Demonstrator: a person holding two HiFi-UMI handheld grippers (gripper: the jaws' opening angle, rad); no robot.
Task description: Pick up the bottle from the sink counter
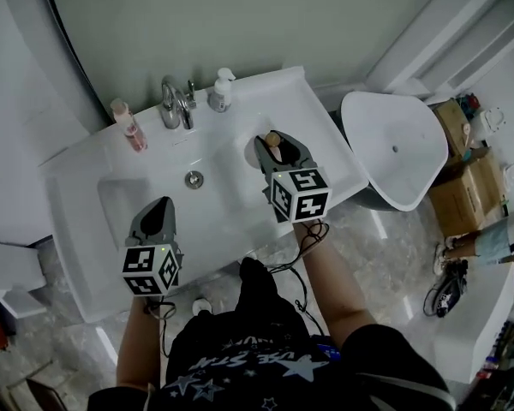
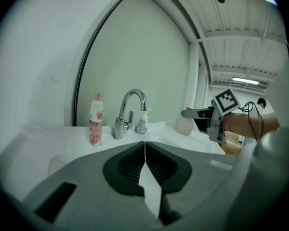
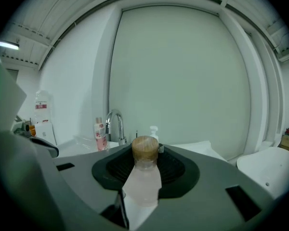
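Starting nearest the person, the left gripper (image 1: pixel 158 208) is held over the front of the sink basin (image 1: pixel 214 204). Its jaws are closed together with nothing between them. Slightly farther on, the right gripper (image 1: pixel 274 144) is clamped on the bottle (image 3: pixel 143 179), which has a pale pink translucent body under a brown cap. The bottle is held by the right end of the basin, over the white counter (image 1: pixel 325 127). Whether its base is clear of the counter cannot be told, and its fill level cannot be made out. At the back of the counter, a tall pink-printed bottle (image 1: pixel 128 125), a faucet (image 1: pixel 176 103) and a white pump dispenser (image 1: pixel 222 90) are ranged left to right. Their contents are not visible. Beyond the counter's right end a toilet (image 1: pixel 394 148) is seen, with cardboard boxes (image 1: pixel 463 178) beside it.
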